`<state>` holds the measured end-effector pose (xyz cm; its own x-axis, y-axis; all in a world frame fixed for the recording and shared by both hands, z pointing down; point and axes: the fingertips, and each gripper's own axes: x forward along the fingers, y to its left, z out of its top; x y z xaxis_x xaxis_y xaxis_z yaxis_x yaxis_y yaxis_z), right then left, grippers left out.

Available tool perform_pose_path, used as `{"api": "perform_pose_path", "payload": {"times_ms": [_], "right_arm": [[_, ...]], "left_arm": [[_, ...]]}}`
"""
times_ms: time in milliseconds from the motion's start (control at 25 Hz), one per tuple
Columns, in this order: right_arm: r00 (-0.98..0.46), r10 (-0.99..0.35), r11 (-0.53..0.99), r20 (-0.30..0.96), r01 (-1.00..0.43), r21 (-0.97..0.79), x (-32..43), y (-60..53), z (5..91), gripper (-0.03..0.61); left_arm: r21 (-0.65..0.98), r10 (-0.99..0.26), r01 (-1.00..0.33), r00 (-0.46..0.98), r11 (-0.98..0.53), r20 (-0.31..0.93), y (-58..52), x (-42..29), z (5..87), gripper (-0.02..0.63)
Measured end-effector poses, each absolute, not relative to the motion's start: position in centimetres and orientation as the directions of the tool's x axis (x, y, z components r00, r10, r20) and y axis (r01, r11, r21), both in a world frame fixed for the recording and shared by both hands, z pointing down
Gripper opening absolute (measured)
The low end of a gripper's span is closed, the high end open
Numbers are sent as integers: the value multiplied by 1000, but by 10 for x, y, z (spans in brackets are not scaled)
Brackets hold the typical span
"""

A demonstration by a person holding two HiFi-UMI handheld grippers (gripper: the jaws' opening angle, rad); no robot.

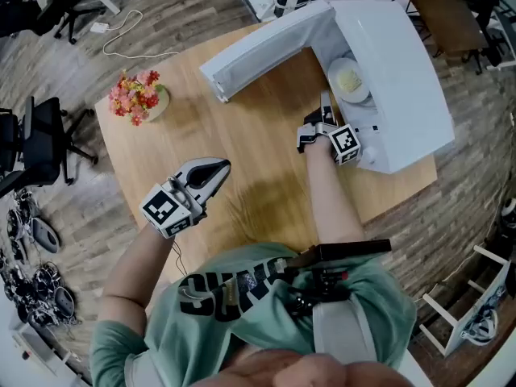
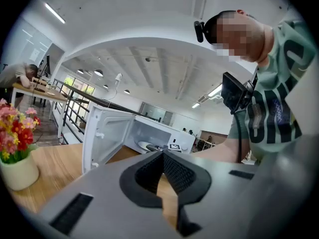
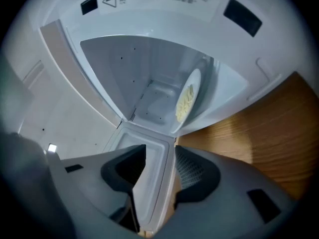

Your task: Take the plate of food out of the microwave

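Observation:
A white microwave [image 1: 407, 79] stands at the table's far right with its door [image 1: 266, 47] swung wide open to the left. Inside lies a white plate [image 1: 348, 81] of pale yellow food, which the right gripper view shows tilted [image 3: 188, 101] deep in the cavity. My right gripper [image 1: 326, 105] is at the mouth of the microwave, short of the plate. It is open [image 3: 159, 158], and the oven's white front frame [image 3: 149, 183] shows between its jaws. My left gripper [image 1: 223, 167] hovers over the bare table, shut and empty [image 2: 162, 156], pointing toward the microwave [image 2: 149, 133].
A pot of red and pink flowers [image 1: 139, 97] stands at the wooden table's [image 1: 242, 143] far left corner [image 2: 17, 148]. Office chairs [image 1: 40, 135] stand on the floor to the left. A white rack [image 1: 476, 313] is at the lower right.

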<state>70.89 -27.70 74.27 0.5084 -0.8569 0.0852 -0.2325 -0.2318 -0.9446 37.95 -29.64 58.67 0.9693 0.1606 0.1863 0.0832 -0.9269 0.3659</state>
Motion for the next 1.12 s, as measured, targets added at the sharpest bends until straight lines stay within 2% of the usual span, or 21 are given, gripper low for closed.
{"api": "perform_pose_path", "payload": {"times_ms": [80, 480, 1120], "right_arm": [[549, -832, -230, 85, -200, -953, 718, -278, 748, 182], [665, -741, -205, 96, -88, -975, 749, -282, 759, 183], [694, -710, -185, 117, -23, -983, 765, -285, 777, 181]], "left_arm": [[379, 158, 73, 967, -922, 199, -301, 375, 593, 3], [438, 142, 48, 973, -898, 184, -309, 357, 611, 3], [485, 156, 53, 972, -873, 175, -309, 354, 630, 3]]}}
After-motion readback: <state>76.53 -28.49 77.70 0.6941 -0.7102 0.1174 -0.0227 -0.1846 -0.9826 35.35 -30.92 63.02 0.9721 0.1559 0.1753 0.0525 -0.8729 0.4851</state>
